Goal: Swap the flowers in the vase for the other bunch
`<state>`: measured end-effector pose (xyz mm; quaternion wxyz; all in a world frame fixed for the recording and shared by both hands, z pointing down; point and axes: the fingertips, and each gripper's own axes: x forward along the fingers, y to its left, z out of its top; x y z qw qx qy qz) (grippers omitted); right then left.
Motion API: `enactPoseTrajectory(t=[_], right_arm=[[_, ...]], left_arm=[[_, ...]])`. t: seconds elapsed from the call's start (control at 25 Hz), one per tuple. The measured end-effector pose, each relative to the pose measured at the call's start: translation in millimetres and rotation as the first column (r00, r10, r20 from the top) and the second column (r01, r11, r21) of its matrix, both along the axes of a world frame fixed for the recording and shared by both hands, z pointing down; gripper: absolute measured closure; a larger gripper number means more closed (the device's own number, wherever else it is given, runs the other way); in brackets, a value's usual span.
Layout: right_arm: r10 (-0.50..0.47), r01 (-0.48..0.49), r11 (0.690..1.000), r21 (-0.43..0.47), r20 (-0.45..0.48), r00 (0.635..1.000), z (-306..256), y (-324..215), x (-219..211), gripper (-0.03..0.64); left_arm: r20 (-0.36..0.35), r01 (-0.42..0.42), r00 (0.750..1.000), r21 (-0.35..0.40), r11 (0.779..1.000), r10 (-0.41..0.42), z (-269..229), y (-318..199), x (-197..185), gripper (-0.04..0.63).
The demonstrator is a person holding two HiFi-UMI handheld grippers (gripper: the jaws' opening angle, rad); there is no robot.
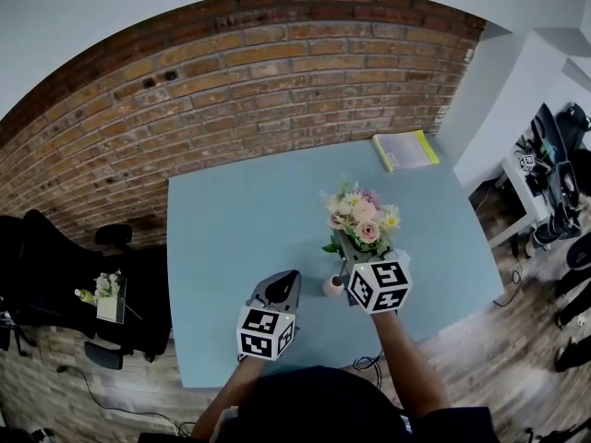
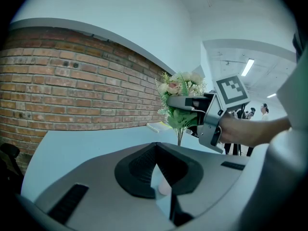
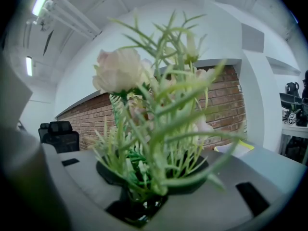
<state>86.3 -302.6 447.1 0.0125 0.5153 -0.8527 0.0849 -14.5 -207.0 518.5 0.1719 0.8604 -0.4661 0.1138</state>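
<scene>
The little pink vase stood on the pale blue table; I couldn't tell whether any stem reached into it. Close by it, the right gripper pinched the green stems of the bunch, held upright, with pink, cream and white blooms and feathery leaves. The left gripper sat just beside the vase, its tips pressed together on nothing. A second bunch rested on a black chair well left of the table. A yellow-edged notebook lay at the far corner, near the brick wall.
</scene>
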Motion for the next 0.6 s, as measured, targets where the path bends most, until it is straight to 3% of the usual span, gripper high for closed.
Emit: enactPoseTrajectory(t=[0.6], right_arm=[[0.017, -0.017, 1.000, 0.000, 0.012, 1.000, 28, 13, 2, 0.431]], left_arm=[[-0.011, 0.001, 1.000, -0.008, 1.000, -0.001, 2, 2, -2, 0.595]])
